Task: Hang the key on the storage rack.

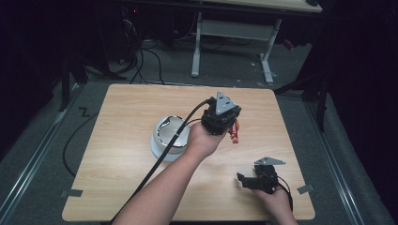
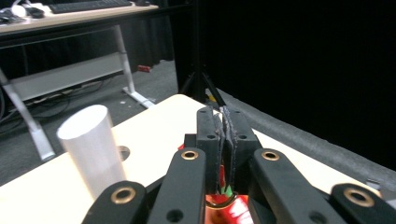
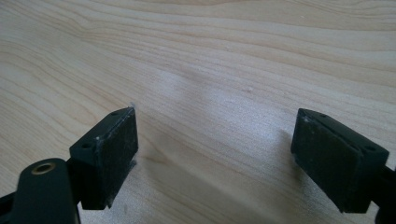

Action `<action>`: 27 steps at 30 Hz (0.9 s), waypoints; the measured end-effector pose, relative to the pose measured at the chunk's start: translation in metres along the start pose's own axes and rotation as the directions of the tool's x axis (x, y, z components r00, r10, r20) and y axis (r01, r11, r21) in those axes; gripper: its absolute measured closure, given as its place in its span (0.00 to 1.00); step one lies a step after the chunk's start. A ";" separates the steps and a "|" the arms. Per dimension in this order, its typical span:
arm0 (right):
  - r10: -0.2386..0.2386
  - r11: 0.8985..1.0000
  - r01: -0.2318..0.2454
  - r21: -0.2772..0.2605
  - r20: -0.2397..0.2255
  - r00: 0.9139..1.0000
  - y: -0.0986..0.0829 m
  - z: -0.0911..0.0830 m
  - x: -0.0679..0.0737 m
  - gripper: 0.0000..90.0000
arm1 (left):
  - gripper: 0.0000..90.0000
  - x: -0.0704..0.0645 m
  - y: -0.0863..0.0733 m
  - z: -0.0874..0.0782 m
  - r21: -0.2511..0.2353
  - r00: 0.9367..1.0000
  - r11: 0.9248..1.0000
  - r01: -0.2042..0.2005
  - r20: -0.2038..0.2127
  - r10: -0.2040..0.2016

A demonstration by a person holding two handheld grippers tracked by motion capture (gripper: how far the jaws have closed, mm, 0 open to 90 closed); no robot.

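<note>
The left gripper (image 1: 228, 123) in the high view hangs above the middle of the wooden worktop (image 1: 122, 117), its jaws clamped on a red packet (image 1: 234, 133) that dangles at about four o'clock from the hand. A white cylinder (image 1: 170, 139) stands on the worktop just beside that wrist, at nine o'clock from it. The right gripper (image 1: 243, 180) rests low near the worktop's front edge, at five o'clock from the centre, jaws spread and holding nothing. Grey carpet surrounds the worktop, cables trail at eleven o'clock, and a second desk (image 1: 234, 28) on white legs stands at twelve o'clock in a dark room.

In the left gripper view, the left gripper (image 2: 223, 119) has its pads pressed together on a thin edge of the red packet (image 2: 226, 210), whose shiny body shows at six o'clock. The white cylinder (image 2: 91, 144) stands at nine o'clock. Black curtain fills the three o'clock side.

In the right gripper view, the right gripper (image 3: 215, 140) is wide apart over pale wood grain (image 3: 210, 56).
</note>
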State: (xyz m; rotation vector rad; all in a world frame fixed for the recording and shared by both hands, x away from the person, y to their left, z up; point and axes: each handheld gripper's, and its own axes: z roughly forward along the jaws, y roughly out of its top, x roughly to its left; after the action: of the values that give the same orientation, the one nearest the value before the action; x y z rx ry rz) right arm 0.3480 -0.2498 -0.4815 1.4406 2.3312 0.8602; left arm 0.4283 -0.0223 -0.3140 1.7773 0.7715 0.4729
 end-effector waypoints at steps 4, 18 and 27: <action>0.003 1.000 -0.003 0.003 -0.003 1.000 0.000 0.000 0.000 0.17 | 0.96 0.006 -0.002 -0.001 0.008 1.000 1.000 0.014 -0.010 -0.014; 0.003 1.000 -0.003 -0.001 0.001 1.000 0.000 0.001 0.002 0.17 | 0.96 0.006 -0.005 -0.001 0.008 1.000 1.000 0.018 0.009 -0.018; -0.005 1.000 0.005 -0.002 -0.004 1.000 0.000 0.001 0.001 0.17 | 0.99 0.005 -0.005 0.004 0.012 1.000 1.000 0.026 -0.004 -0.026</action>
State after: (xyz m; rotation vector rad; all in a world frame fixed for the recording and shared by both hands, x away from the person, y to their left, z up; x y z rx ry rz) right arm 0.3479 -0.2485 -0.4818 1.4330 2.3356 0.8640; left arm 0.4329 -0.0202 -0.3202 1.7756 0.8011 0.4557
